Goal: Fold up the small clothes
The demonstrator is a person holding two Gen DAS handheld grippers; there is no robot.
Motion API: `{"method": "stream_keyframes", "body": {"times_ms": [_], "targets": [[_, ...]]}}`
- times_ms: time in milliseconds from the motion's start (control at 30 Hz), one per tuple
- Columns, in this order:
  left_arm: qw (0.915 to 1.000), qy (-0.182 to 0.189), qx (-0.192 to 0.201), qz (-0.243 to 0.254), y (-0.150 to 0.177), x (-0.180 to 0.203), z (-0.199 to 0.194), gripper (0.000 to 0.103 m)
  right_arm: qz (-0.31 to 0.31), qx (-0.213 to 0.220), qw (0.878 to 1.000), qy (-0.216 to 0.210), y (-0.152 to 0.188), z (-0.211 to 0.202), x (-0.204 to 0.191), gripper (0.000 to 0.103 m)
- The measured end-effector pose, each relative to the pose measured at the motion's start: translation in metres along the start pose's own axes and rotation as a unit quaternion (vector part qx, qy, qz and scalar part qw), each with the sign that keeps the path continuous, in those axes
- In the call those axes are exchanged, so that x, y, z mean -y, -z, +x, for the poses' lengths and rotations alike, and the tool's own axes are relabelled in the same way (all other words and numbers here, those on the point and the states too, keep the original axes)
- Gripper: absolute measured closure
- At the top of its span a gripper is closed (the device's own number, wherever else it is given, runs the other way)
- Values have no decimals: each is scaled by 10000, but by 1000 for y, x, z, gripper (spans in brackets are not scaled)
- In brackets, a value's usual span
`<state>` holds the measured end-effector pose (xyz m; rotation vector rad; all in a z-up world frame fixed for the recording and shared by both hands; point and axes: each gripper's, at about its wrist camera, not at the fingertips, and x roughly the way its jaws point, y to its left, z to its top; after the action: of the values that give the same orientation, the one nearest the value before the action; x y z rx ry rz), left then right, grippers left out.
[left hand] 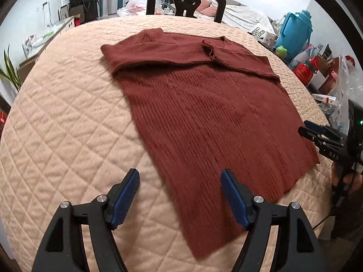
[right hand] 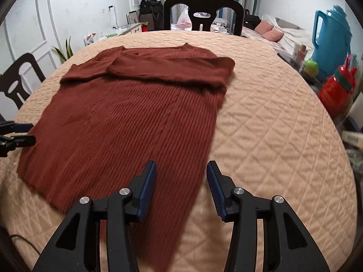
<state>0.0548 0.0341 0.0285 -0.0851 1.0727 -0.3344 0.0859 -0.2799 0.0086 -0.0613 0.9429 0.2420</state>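
Note:
A rust-red ribbed knit sweater [left hand: 204, 113] lies flat on the quilted beige table cover [left hand: 68, 124], both sleeves folded across the chest at the far end, hem nearest me. My left gripper [left hand: 180, 176] is open and empty above the hem's near-left corner. My right gripper [right hand: 181, 170] is open and empty above the hem's near-right corner; the sweater [right hand: 127, 122] spreads to its left. The right gripper also shows at the right edge of the left wrist view [left hand: 305, 130]. The left gripper shows at the left edge of the right wrist view [right hand: 30, 132].
A black chair [left hand: 186, 2] stands at the table's far side; another chair [right hand: 18, 79] at the left. A teal thermos jug [left hand: 295, 31], red jar [left hand: 304, 71] and clutter crowd the right side. A bed [right hand: 283, 34] lies beyond.

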Motion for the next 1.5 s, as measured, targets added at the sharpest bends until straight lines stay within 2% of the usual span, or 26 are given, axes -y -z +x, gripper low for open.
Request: {"method": "stream_keyframes", "body": {"times_ms": [367,467,967,1133,1167,1267,1333,1467,1500], "targets": [[9997,146,72,-162,22,5,-11,27,353,89,9992,-189,26,-17,5,54],[9993,303,11,-208,24,8,-13,27,462,91,9985,-293,31,-19,6,54],[9990,265,76,-350,32,11,-15,27,535,221,9964,-621,48,-28,0,54],[9980,418,83,-461,35,11,-18,27,474,228,9967,-616,51,-30,-4,54],[9977,468,77,-491,36,11,-18,27,480,237,9966,-628,51,-30,-4,55],[9964,604,64,-588,37,10,-19,27,557,225,9953,-762,52,-30,-3,65],[9945,752,51,-728,38,7,-20,27,565,206,9949,-806,53,-29,-4,66],[9916,849,62,-976,39,1,-21,37,614,217,9937,-909,54,-30,-3,72],[9907,908,49,-1016,39,-1,-21,44,642,210,9933,-934,54,-29,-2,72]]}}
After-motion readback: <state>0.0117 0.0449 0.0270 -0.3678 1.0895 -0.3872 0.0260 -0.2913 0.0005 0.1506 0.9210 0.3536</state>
